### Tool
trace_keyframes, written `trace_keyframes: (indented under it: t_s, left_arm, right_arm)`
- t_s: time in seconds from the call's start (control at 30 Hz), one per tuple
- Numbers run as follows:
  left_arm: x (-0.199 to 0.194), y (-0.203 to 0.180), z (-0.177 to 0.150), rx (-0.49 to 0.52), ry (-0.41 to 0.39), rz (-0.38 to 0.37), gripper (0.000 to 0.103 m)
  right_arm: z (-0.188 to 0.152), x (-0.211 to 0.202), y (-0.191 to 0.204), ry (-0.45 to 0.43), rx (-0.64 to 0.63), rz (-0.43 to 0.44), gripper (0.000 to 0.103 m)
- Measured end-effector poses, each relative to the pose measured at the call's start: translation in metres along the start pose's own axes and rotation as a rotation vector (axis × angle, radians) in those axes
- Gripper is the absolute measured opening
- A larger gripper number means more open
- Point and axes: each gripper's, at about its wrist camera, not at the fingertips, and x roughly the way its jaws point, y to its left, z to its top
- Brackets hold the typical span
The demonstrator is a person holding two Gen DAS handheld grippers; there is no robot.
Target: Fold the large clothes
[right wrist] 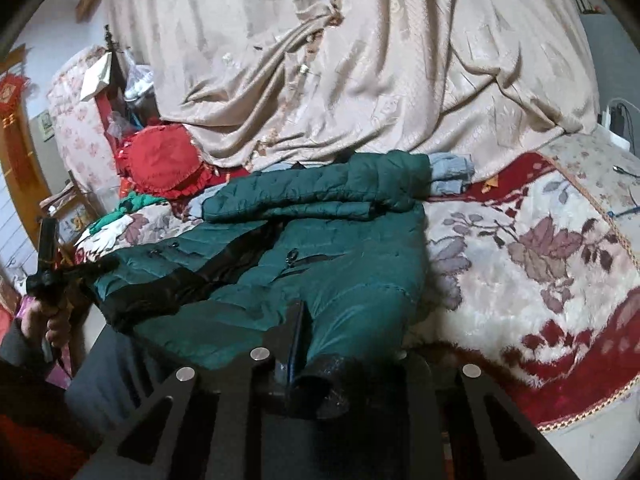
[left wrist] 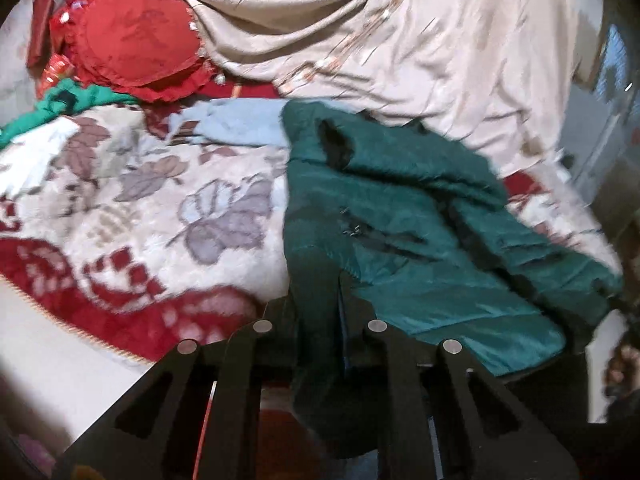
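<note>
The green jacket (right wrist: 320, 240) lies on the bed's blanket (right wrist: 520, 264). The left gripper (left wrist: 340, 292) pinches its near hem, and the right gripper (right wrist: 298, 320) clamps its near edge too

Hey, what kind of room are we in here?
Probably a bedroom in a home: a floral blanket covers what looks like a bed, with a beige sheet heaped behind, a red cushion, and a green jacket laid out.
</note>
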Motion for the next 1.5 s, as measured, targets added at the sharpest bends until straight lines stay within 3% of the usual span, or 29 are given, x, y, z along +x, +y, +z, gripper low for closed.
trace_keyframes:
  t_s: [0.13,0.37,0.6,1.03,1.5]
  left_arm:
    - [0.001,-0.022,-0.008,0.076,-0.001,0.156,0.016]
    - [0.006,-0.029,-0.008,0.078,-0.016,0.231,0.020]
    - [0.005,-0.029,-0.008,0.072,0.001,0.220,0.020]
    - [0.002,-0.026,-0.011,0.066,0.006,0.208,0.020]
    - [0.003,-0.011,-0.016,0.010,0.021,0.145,0.018]
  right_arm:
    - [0.000,0.001,0.000,0.002,0.007,-0.036,0.021]
    - [-0.001,0.007,-0.004,0.013,0.052,-0.043,0.021]
    - [0.001,0.008,0.007,0.023,0.017,-0.106,0.021]
    - [0.000,-0.003,0.013,0.009,0.022,-0.125,0.021]
    - [-0.003,0.001,0.016,0.012,0.017,-0.143,0.021]
